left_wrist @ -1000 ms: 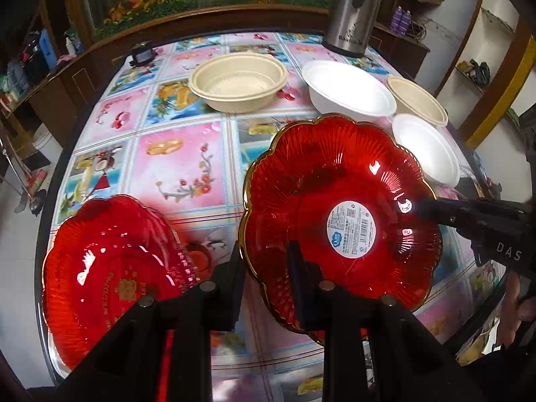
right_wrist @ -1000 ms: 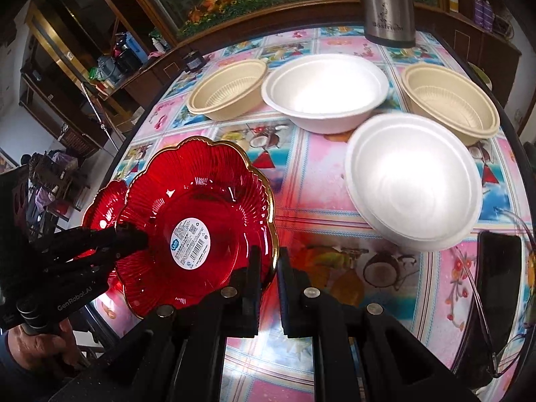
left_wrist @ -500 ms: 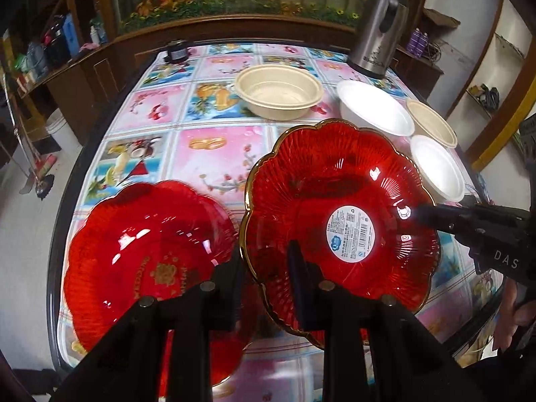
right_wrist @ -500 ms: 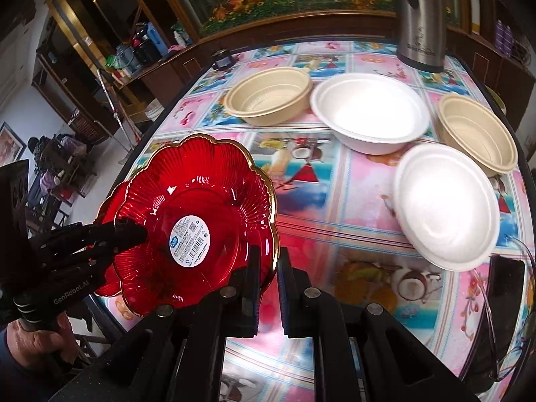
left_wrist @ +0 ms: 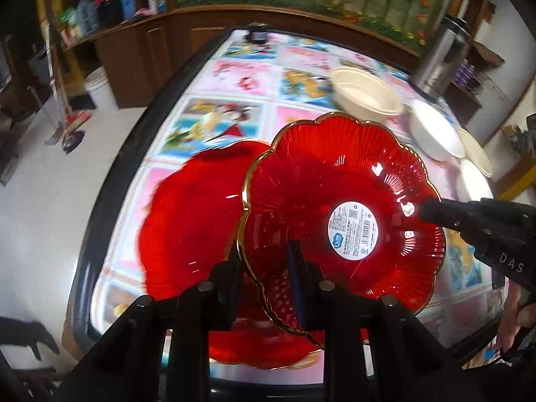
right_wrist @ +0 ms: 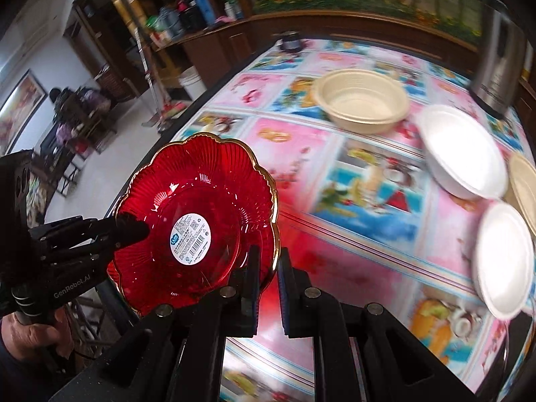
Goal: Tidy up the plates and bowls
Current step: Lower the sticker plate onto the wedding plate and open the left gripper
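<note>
A red gold-rimmed flower plate (left_wrist: pixel 338 201) with a white label is held in the air between both grippers. My left gripper (left_wrist: pixel 264 268) is shut on its near rim. My right gripper (right_wrist: pixel 266 268) is shut on its opposite rim; the plate also shows in the right wrist view (right_wrist: pixel 197 227). It hangs partly over a second red plate (left_wrist: pixel 194 221) lying on the table's left part. A beige bowl (right_wrist: pixel 361 98), a white bowl (right_wrist: pixel 462 150), another white bowl (right_wrist: pixel 506 254) and a beige bowl (right_wrist: pixel 524 181) stand to the right.
The table (right_wrist: pixel 351 181) has a bright pictured cover and a dark edge (left_wrist: pixel 110 181). A steel thermos (left_wrist: pixel 442 53) stands at the far right corner. A small dark object (left_wrist: pixel 256 35) sits at the far edge. Floor and cabinets lie to the left.
Both grippers have carried the gold-rimmed plate to the left, so that it now overlaps the second red plate. The bowls have not moved.
</note>
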Available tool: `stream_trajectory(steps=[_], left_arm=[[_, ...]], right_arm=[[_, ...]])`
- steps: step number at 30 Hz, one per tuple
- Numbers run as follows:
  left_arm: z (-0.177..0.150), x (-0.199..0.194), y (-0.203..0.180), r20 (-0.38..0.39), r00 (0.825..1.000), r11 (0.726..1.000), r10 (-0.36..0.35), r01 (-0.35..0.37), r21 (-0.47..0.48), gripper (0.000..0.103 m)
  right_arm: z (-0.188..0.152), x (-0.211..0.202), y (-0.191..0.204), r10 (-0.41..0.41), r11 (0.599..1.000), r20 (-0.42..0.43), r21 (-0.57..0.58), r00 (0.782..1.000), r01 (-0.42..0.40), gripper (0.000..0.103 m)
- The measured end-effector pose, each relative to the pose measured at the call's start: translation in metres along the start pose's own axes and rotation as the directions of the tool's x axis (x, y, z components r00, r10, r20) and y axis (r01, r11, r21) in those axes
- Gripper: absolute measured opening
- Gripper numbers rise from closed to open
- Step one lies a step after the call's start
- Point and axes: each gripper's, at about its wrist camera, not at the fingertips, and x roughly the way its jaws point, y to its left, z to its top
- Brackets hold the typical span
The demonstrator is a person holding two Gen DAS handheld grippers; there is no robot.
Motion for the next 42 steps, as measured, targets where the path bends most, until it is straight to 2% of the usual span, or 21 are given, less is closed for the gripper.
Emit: stream_trajectory(steps=[9,21,25,29,32,34,36,42], left_arm=[[-0.008,0.016,0.046,-0.059,0.998,0.998,0.028,-0.031,-0.056,0.026],[-0.003,0.042,0.055,-0.124,0.992,1.0,0.016,-0.019,-0.021,0.032],[0.001,0.045,0.054,-0.128,0.992,1.0,0.005,-0.007,-0.015,0.041],[0.003,0.047,0.048,-0.126,0.992,1.0,-0.009,0.01,0.003,0.059],[0.005,0.046,0.047,-0.126,0.991,0.999,-0.039,0.039,-0.003,0.069],[0.006,0.046,0.046,-0.13,0.99,0.998,-0.055,0.054,-0.008,0.073],[0.006,0.047,0.046,-0.133,0.99,0.998,-0.056,0.055,-0.012,0.074],[0.008,0.046,0.048,-0.145,0.986,0.996,-0.087,0.083,-0.035,0.079]], right_arm=[[0.015,0.041,0.046,0.015,0.997,-0.047,-0.075,0.999,-0.018,0.011],[0.019,0.076,0.047,-0.01,0.999,-0.121,-0.038,0.993,0.006,0.012],[0.02,0.082,0.045,-0.008,1.0,-0.127,-0.028,0.992,0.004,0.015],[0.022,0.084,0.047,-0.012,0.999,-0.137,-0.037,0.99,0.007,0.016],[0.021,0.087,0.055,-0.004,0.998,-0.162,-0.069,0.987,-0.007,0.028],[0.021,0.088,0.061,0.014,0.995,-0.174,-0.092,0.985,-0.03,0.05],[0.019,0.089,0.068,0.021,0.993,-0.189,-0.113,0.982,-0.043,0.059],[0.02,0.09,0.066,0.046,0.993,-0.212,-0.098,0.976,-0.068,0.061]])
